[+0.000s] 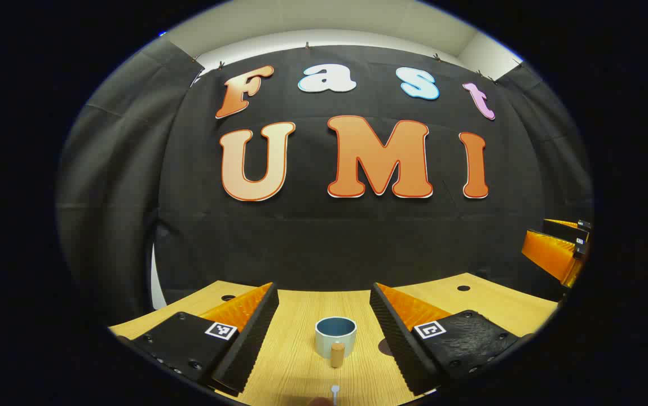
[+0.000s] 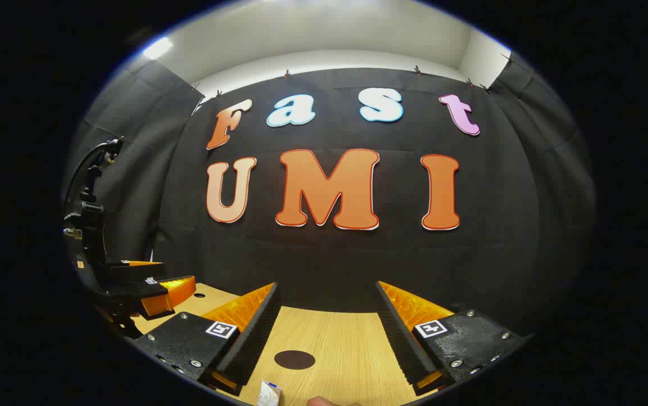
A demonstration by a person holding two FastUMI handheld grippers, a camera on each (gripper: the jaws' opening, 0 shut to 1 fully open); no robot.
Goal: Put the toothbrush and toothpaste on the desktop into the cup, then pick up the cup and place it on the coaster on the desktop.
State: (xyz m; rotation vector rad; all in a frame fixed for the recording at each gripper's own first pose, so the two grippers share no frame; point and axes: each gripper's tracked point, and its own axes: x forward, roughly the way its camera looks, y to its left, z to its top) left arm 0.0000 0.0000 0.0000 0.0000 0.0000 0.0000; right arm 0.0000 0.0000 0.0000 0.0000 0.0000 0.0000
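In your left gripper view, your left gripper stood with its fingers spread wide and held nothing; its left finger and right finger framed a stretch of the wooden desktop; between them, well clear of both, sat the cup, upright, blue inside and pale outside, with a wooden handle on the side facing you; nothing lay between the cup and the fingertips; nearer to you than the cup, at the lower edge, a small white tip showed, too little of it to tell what it was; a dark patch peeked out beside the right finger, mostly hidden by it; far to the right, your right gripper hung above the desktop's edge.

In your right gripper view, the left gripper stood at the far left, over the desktop; your right gripper was likewise wide open and empty; between its fingers, closer to the left one, lay the coaster, a flat dark oval, bare; nearer to you than it, at the bottom edge, a white and blue object was cut off, and you could not tell whether it was the toothpaste.
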